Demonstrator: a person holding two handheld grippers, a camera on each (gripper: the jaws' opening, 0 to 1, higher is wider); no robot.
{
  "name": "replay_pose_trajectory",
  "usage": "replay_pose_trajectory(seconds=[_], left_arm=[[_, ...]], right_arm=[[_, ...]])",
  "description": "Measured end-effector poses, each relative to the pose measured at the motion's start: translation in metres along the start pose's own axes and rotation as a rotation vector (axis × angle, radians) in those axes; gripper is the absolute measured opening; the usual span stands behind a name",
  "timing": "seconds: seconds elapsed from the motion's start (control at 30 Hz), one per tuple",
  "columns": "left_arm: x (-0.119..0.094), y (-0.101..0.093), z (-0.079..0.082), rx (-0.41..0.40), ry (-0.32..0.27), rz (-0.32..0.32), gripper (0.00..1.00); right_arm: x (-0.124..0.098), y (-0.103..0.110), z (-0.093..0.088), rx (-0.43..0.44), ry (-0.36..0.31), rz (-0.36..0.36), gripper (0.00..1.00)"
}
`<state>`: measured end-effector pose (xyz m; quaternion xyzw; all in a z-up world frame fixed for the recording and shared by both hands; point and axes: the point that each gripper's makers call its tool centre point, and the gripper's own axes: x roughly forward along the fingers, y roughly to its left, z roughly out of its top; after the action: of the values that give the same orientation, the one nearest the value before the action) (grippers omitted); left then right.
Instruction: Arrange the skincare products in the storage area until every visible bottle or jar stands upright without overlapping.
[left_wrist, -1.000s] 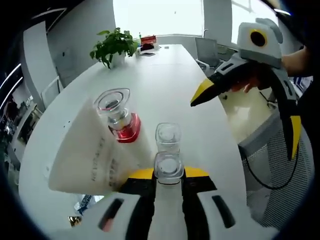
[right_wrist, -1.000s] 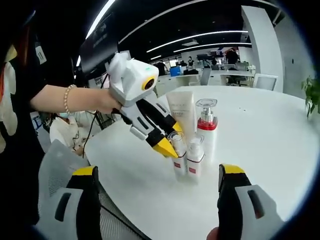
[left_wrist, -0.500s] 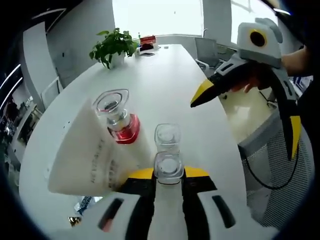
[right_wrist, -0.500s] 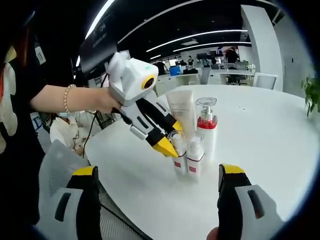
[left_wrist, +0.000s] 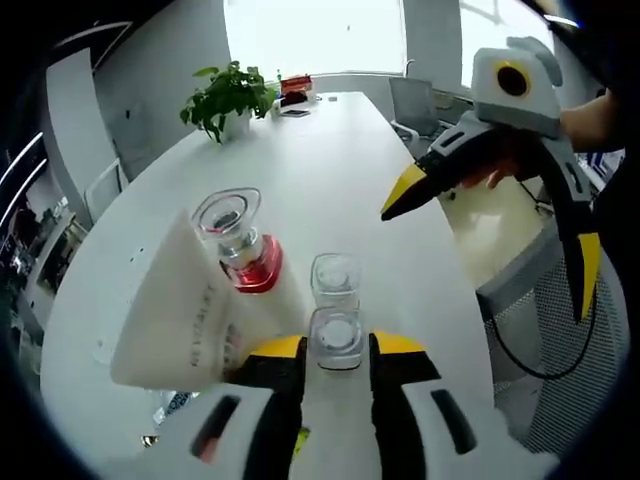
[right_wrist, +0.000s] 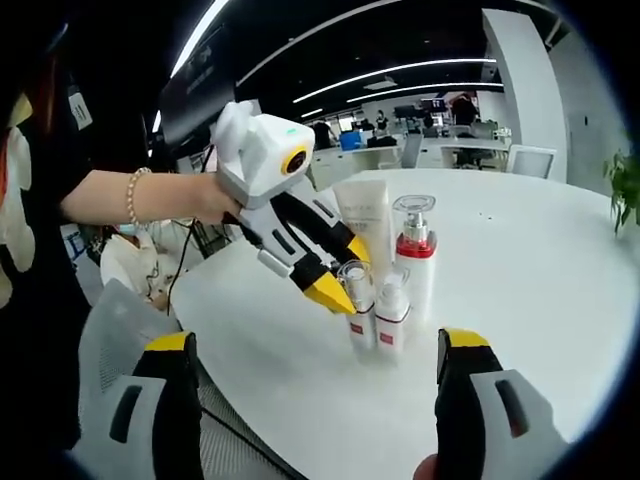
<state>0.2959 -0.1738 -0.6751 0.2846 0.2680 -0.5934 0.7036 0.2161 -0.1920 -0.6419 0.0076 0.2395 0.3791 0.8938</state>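
Note:
Four skincare products stand upright in a tight cluster on the white table (left_wrist: 330, 150). They are a white tube (left_wrist: 185, 310) (right_wrist: 362, 215), a pump bottle (left_wrist: 238, 240) (right_wrist: 413, 250) with a red collar and clear cap, and two small clear-capped bottles. The nearer small bottle (left_wrist: 337, 340) (right_wrist: 357, 305) stands between the jaws of my left gripper (left_wrist: 337, 350) (right_wrist: 342, 270), which are slightly parted with narrow gaps on each side. The other small bottle (left_wrist: 334, 275) (right_wrist: 392, 310) is just beyond it. My right gripper (right_wrist: 315, 345) (left_wrist: 495, 230) hangs wide open and holds nothing, back from the cluster.
A potted plant (left_wrist: 228, 92) (right_wrist: 625, 190) and some small items stand at the table's far end. A mesh chair (left_wrist: 560, 330) (right_wrist: 110, 330) sits at the table edge below my right gripper. A person's arm (right_wrist: 150, 195) holds the left gripper. The table (right_wrist: 540, 260) is bare around the cluster.
My left gripper's jaws have spread a little off the nearer small bottle, and the gripper has tilted back slightly. The bottles and my right gripper stay put.

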Motion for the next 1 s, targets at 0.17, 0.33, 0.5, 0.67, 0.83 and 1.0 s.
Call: replay_pose_trajectory(seconds=[0.17, 0.33, 0.5, 0.67, 0.83, 1.0], left_arm=[[-0.007, -0.004, 0.001, -0.002, 0.001, 0.002, 0.32], [-0.014, -0.004, 0.000, -0.006, 0.004, 0.008, 0.34], [-0.020, -0.007, 0.001, -0.016, -0.003, 0.009, 0.35], [-0.025, -0.008, -0.002, -0.023, -0.003, 0.014, 0.36], [-0.032, -0.010, -0.005, -0.033, -0.002, 0.020, 0.39], [-0.040, -0.010, -0.010, -0.053, -0.006, 0.045, 0.46]], right_arm=[[0.000, 0.003, 0.003, -0.008, -0.001, 0.005, 0.99], [0.000, 0.005, 0.005, -0.018, 0.000, 0.011, 0.99], [0.001, 0.007, 0.006, -0.027, -0.001, 0.013, 0.99], [0.001, 0.008, 0.008, -0.039, -0.001, 0.015, 0.99], [0.000, 0.006, 0.008, -0.049, 0.006, 0.013, 0.99], [-0.001, 0.007, 0.012, -0.063, 0.009, 0.014, 0.99]])
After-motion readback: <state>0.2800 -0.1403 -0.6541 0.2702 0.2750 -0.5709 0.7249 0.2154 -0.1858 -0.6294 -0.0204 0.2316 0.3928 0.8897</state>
